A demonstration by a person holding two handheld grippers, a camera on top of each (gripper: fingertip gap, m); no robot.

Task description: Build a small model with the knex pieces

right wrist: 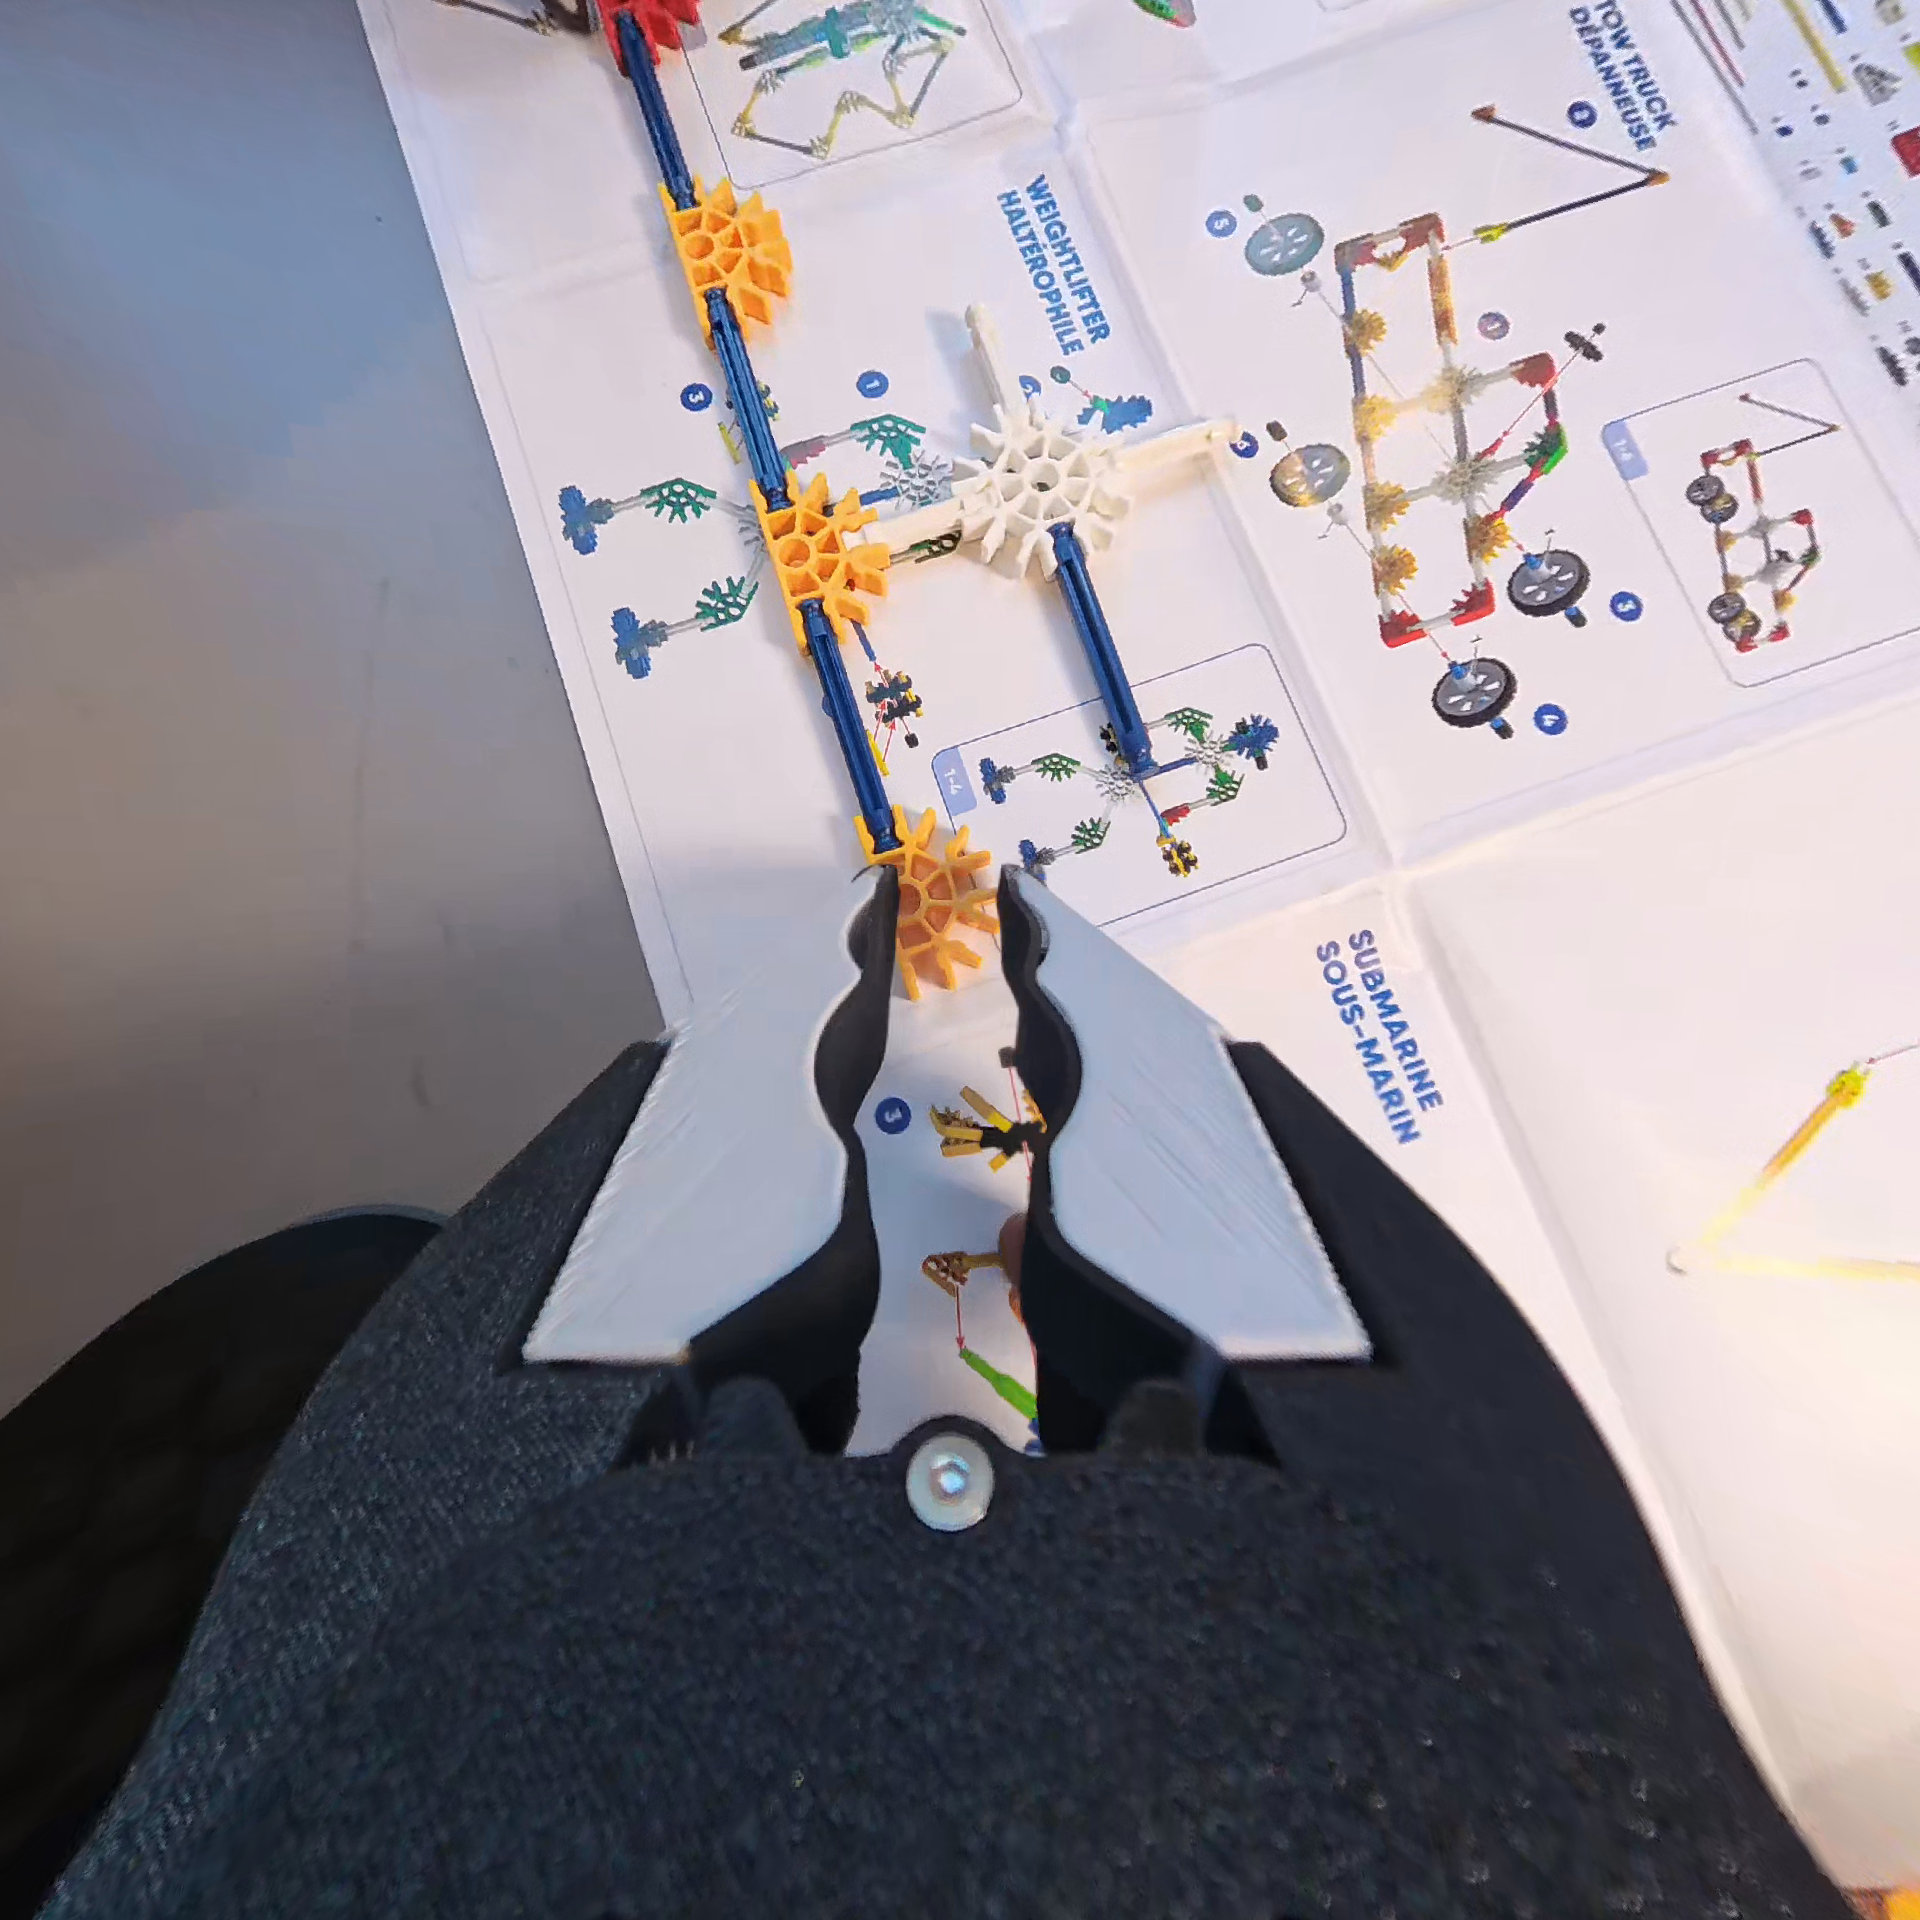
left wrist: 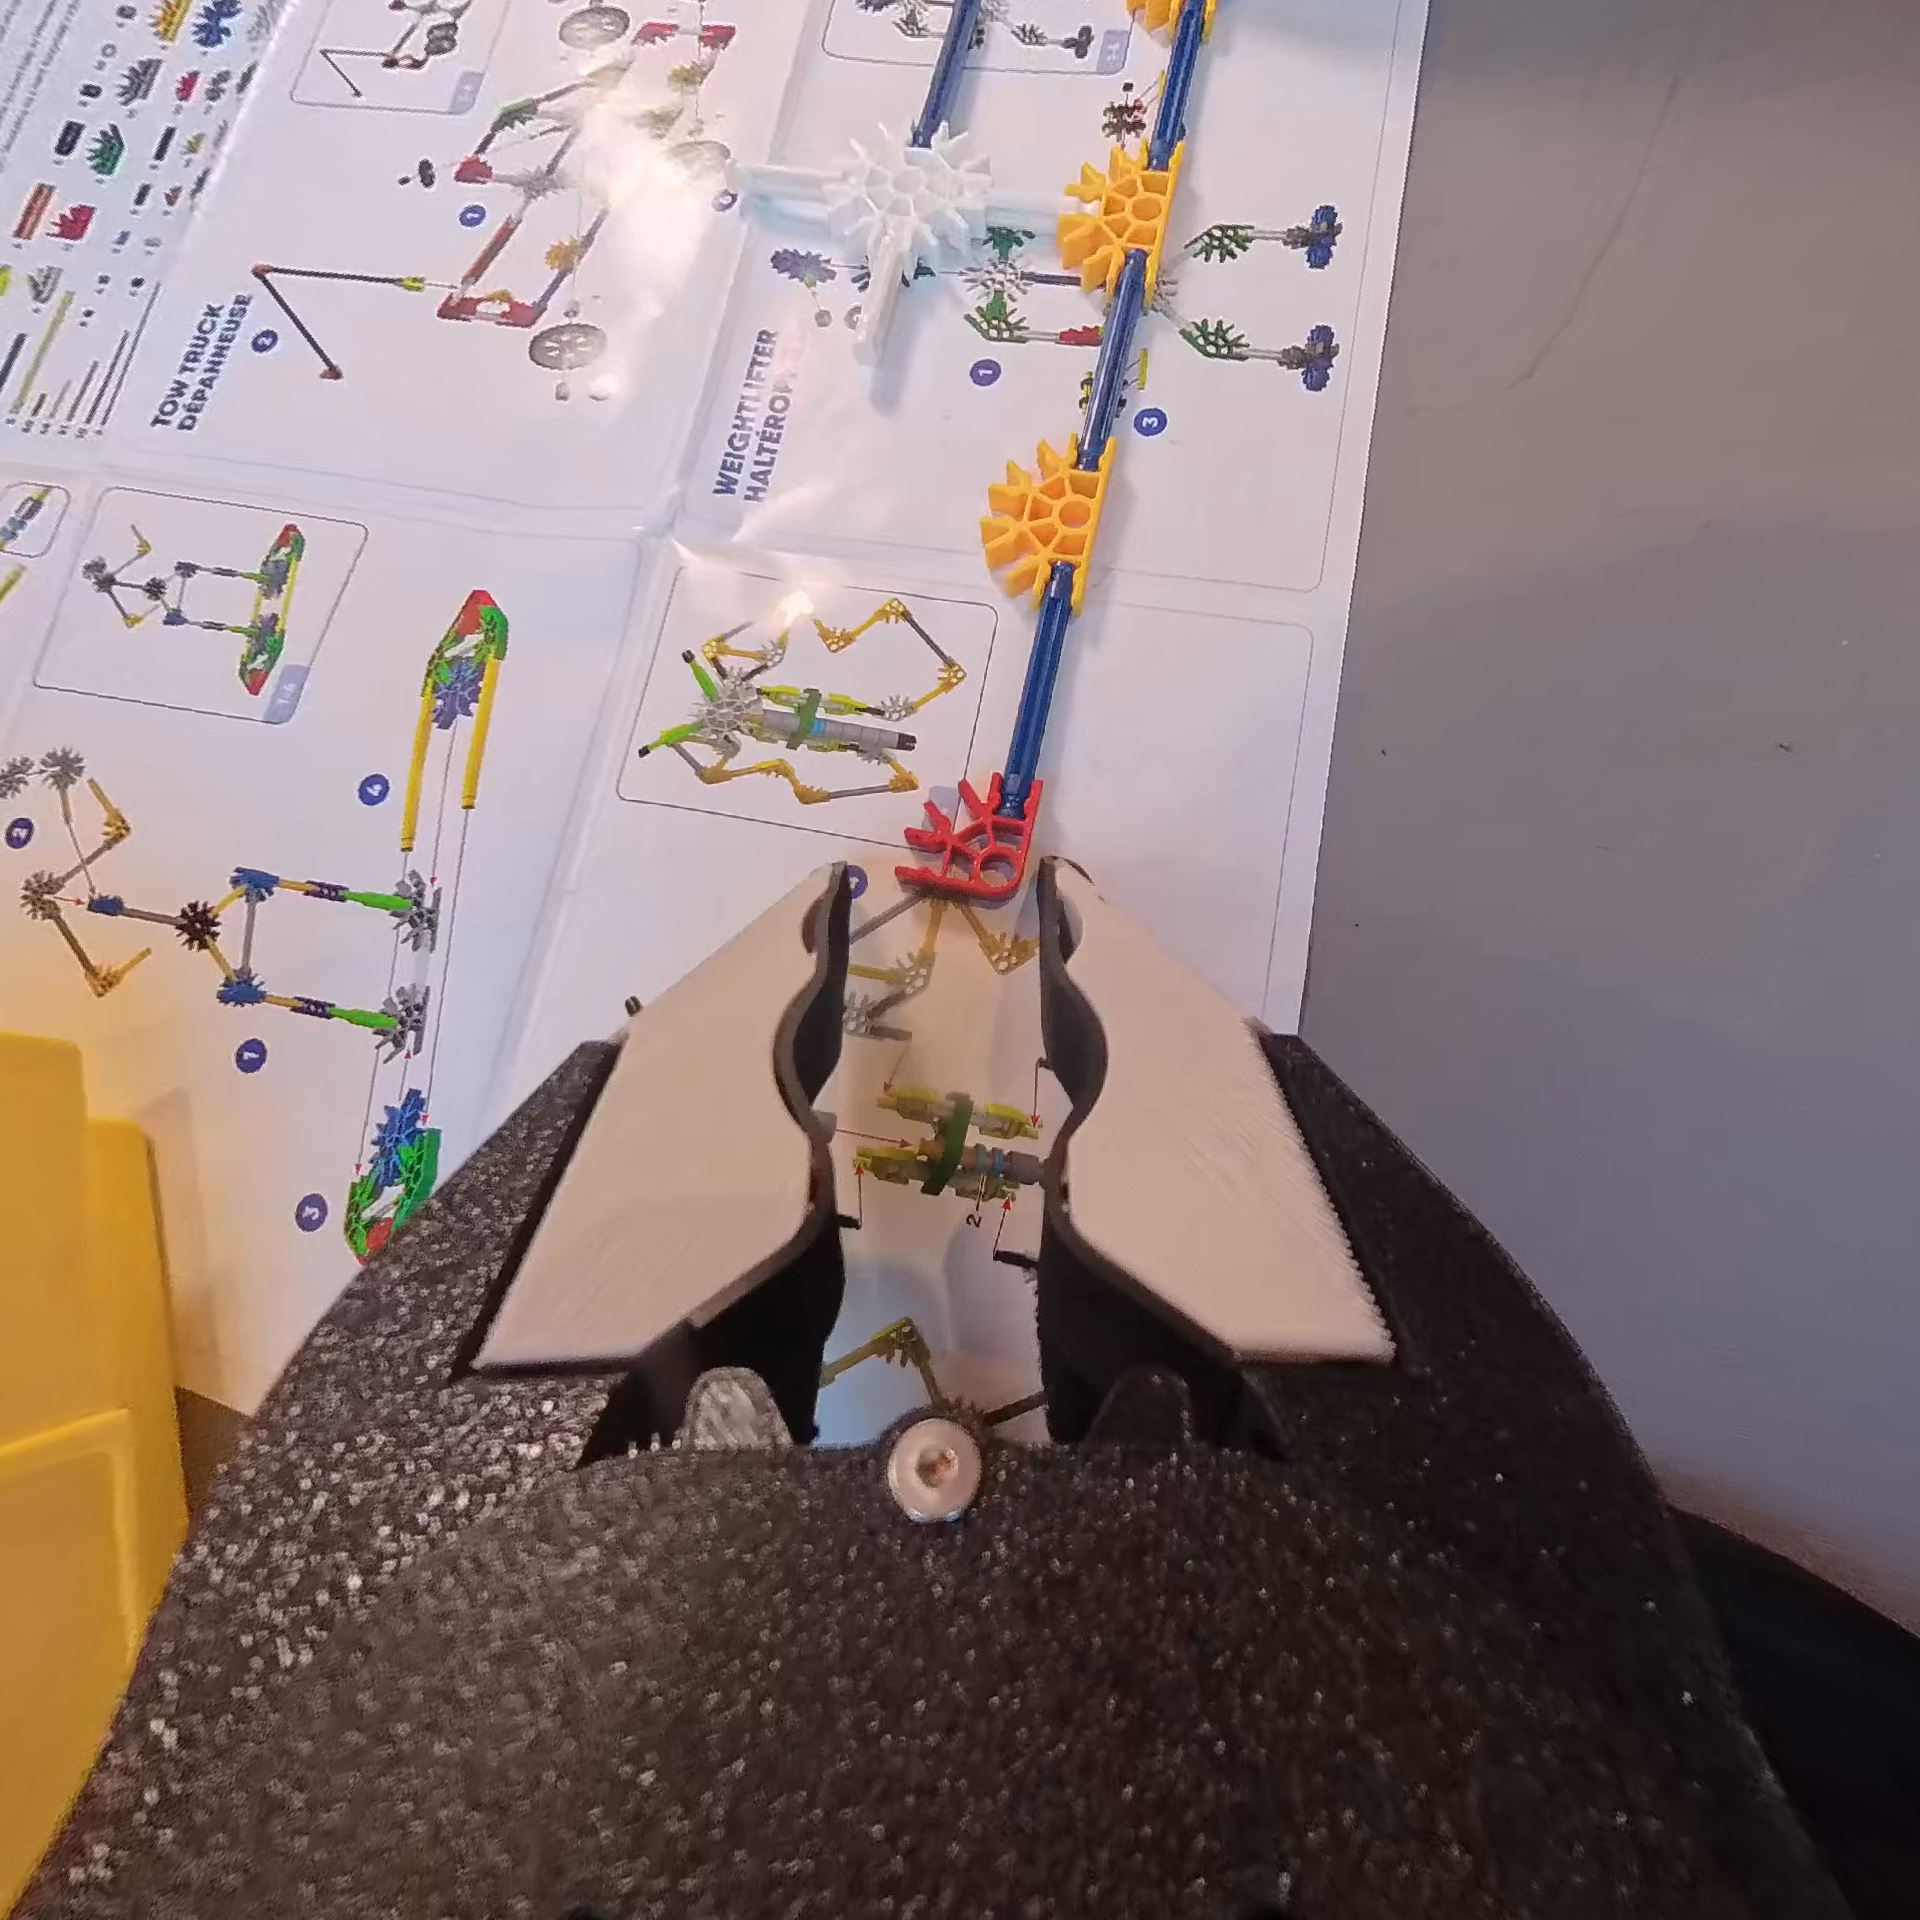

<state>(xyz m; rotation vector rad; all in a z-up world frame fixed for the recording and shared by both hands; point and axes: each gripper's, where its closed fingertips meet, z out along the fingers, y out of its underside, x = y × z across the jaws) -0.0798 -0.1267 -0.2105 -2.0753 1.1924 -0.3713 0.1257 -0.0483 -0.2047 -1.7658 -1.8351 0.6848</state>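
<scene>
rod chain (left wrist: pixel 1110 343) on instruction sheet (left wrist: pixel 520 468), sheet on table (left wrist: pixel 1610 520)

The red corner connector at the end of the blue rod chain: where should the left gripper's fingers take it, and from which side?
Grip the red corner connector across its two flat outer edges, coming in from its rounded corner end, opposite the blue rod. It lies flat on the instruction sheet, just ahead of the open left gripper, so a low straight advance probably suits.

Setting: hobby/toy-assembly workstation, prob. lab or home; type unconfirmed. Evidence: grey table (left wrist: pixel 1621 520), unfolded instruction sheet (left wrist: pixel 540 499) along table edge, rod-and-connector build (right wrist: pixel 810 551), yellow bin (left wrist: pixel 73 1299) at sheet corner.
</scene>
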